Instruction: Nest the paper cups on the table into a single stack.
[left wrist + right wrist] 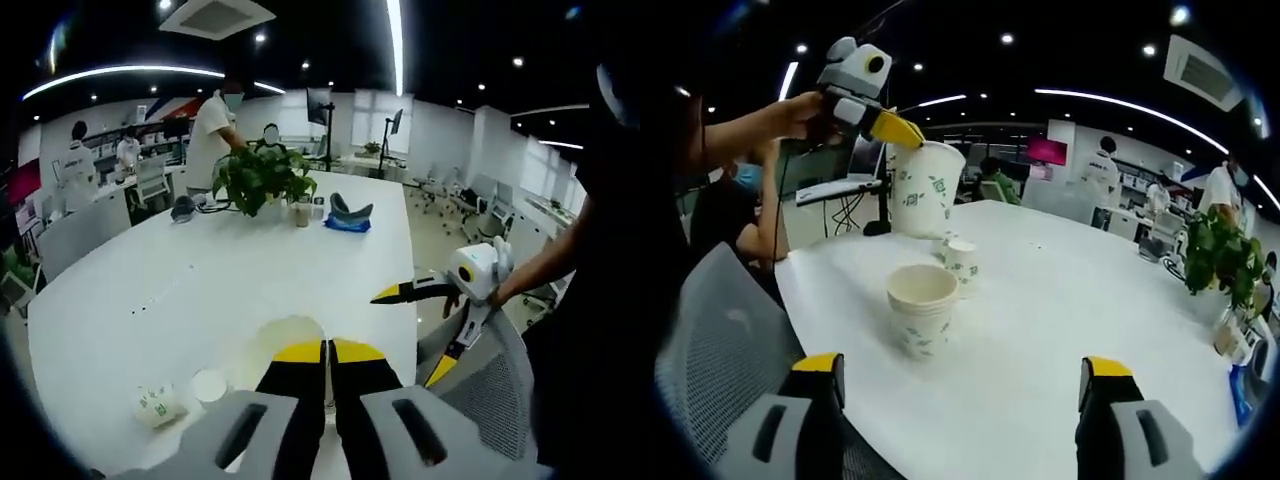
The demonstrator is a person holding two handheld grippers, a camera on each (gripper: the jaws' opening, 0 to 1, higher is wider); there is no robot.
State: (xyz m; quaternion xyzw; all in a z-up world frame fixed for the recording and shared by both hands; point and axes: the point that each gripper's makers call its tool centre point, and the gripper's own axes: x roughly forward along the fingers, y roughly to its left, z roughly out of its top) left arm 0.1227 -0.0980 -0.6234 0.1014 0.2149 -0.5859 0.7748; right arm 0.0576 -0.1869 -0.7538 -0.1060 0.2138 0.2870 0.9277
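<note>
Above the white table, I hold a paper cup clamped in the left gripper, right gripper wide open and empty; next I lower it squarely into the nested stack.

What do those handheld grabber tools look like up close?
Each gripper has two black fingers with yellow tips set in grey housings. The left gripper and the right gripper look alike in their own views. Seen from outside, the left gripper carries a pale grey and white body. The person wears dark clothing.
</note>
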